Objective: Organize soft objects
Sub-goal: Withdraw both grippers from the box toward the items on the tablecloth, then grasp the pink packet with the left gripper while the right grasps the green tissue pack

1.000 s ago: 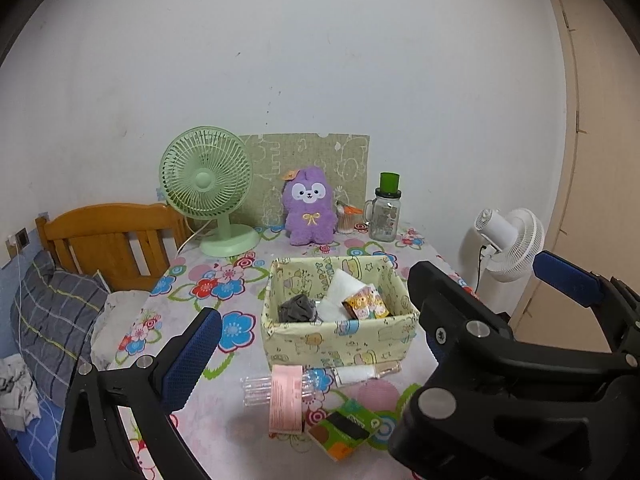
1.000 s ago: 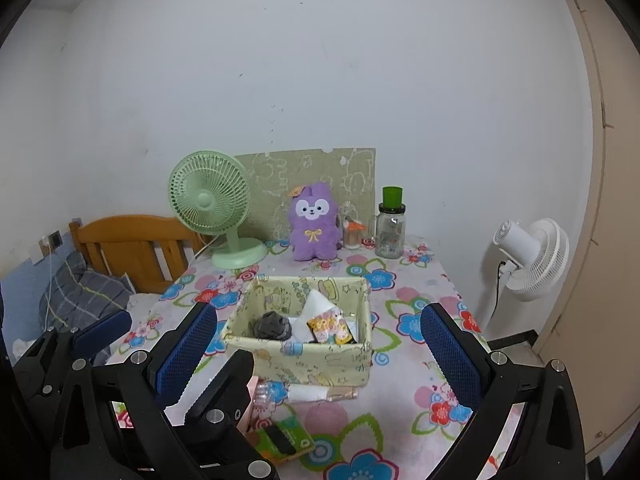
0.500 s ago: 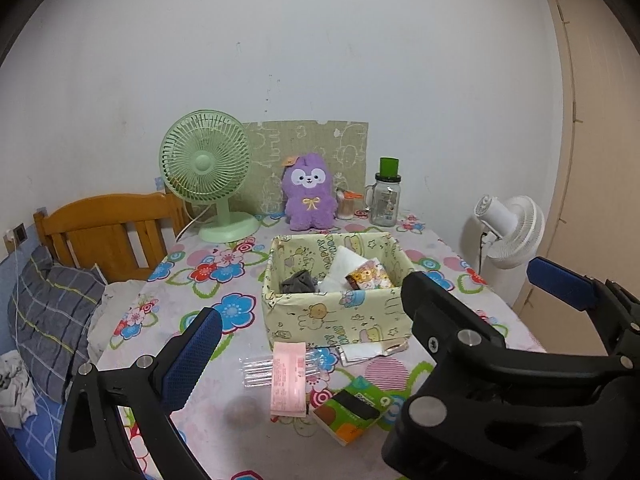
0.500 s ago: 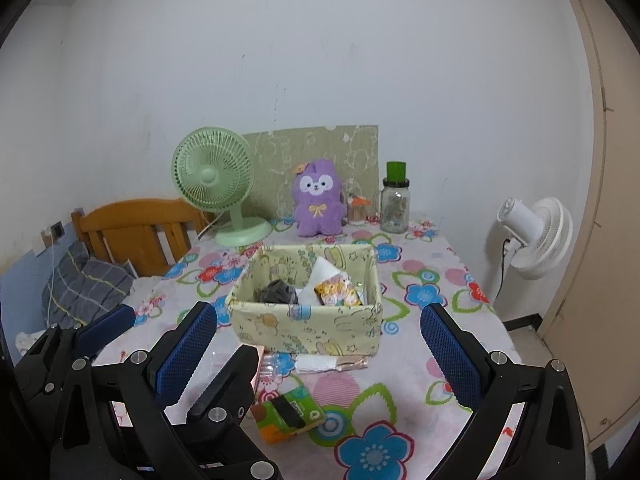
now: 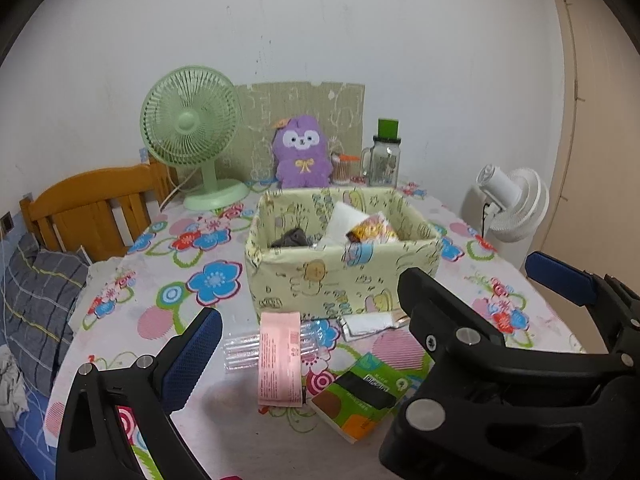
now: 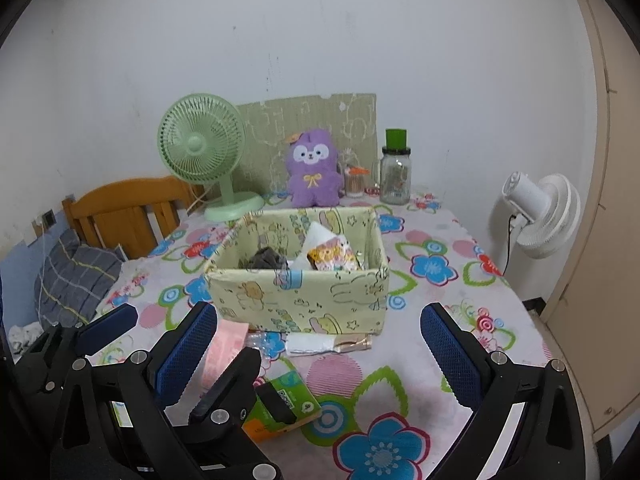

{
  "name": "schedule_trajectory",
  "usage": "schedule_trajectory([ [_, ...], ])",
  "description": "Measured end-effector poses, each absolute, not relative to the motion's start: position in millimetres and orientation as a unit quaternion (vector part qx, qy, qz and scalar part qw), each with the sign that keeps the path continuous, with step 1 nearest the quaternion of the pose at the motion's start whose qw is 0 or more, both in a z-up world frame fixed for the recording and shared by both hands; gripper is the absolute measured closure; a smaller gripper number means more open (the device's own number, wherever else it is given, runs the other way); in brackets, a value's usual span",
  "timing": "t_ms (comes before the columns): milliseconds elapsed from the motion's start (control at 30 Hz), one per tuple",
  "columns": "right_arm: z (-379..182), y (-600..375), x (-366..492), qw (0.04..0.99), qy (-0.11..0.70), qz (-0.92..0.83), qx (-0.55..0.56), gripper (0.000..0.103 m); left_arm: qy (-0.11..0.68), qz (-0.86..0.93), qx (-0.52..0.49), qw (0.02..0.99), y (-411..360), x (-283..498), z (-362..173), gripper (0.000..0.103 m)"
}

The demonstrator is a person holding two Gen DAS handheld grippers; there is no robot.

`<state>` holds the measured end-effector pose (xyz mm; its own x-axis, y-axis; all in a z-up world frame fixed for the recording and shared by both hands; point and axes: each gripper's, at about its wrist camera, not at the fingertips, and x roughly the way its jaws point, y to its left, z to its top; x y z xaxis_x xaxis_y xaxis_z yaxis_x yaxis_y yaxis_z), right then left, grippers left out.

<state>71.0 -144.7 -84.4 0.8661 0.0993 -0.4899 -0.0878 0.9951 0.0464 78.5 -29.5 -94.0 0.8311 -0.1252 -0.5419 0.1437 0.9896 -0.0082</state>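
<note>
2 grippers (image 5: pixel 372 360) (image 6: pixel 320 344) open, fabric box (image 5: pixel 344 276) ahead

Fabric storage box (image 5: pixel 344 280): dark cloth (image 5: pixel 292 237) and tissue packs inside; pink-labelled pack (image 5: pixel 279 354), green tissue pack (image 5: pixel 368 390) lie flat in front.

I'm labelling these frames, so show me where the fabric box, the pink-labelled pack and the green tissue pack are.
fabric box (image 5: pixel 332 280), left wrist view, on its front wall.
pink-labelled pack (image 5: pixel 279 356), left wrist view, on the pink label.
green tissue pack (image 6: pixel 286 404), right wrist view, on its top face.
</note>
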Motion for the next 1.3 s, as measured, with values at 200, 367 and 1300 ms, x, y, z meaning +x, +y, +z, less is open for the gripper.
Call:
schedule_trajectory([
  [200,-108,-142,86,0.959,0.279,0.047,0.006,0.0,0.323,-0.061,0.006,0.944,-26,95,-120,0.005],
  [367,-127,-140,96,0.954,0.296,0.05,0.004,0.0,0.342,-0.05,0.006,0.938,-22,102,-137,0.006],
  [1300,-171,-100,93,0.939,0.337,0.071,-0.016,0.0,0.379,-0.031,0.025,0.925,11,82,-171,0.016],
])
